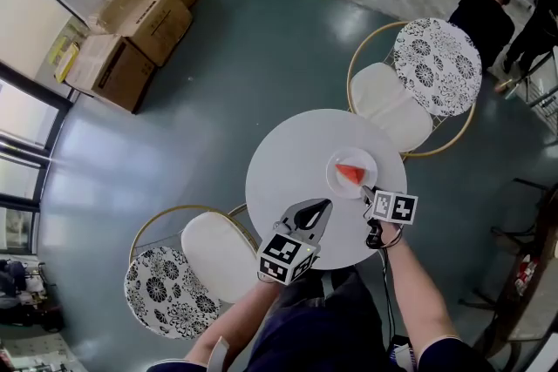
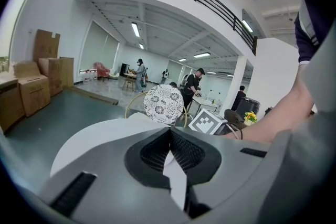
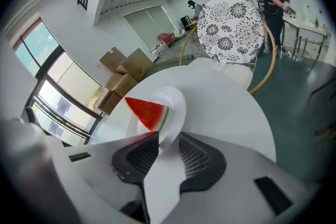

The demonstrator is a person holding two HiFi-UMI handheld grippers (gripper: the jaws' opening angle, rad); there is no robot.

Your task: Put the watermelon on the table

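1. My left gripper (image 2: 170, 131) has its jaws met at the tips, empty, over the white table (image 2: 89, 141).
2. Beyond, I see a patterned chair back (image 2: 164, 105) and a marker cube (image 2: 208, 122).
3. Cardboard boxes (image 2: 31, 89) stand far left.

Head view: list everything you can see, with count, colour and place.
table: one, white, round, centre
plate: one, white, right side of the table
watermelon: one slice, red with green rind, on the plate
chairs: two, white seats, patterned backs, far right and near left of the table
boxes: several, brown, floor at top left
people: at least two, dark clothes, top right
left gripper: grey, shut, empty, over the table's near side
right gripper: grey, jaws on the plate's near rim
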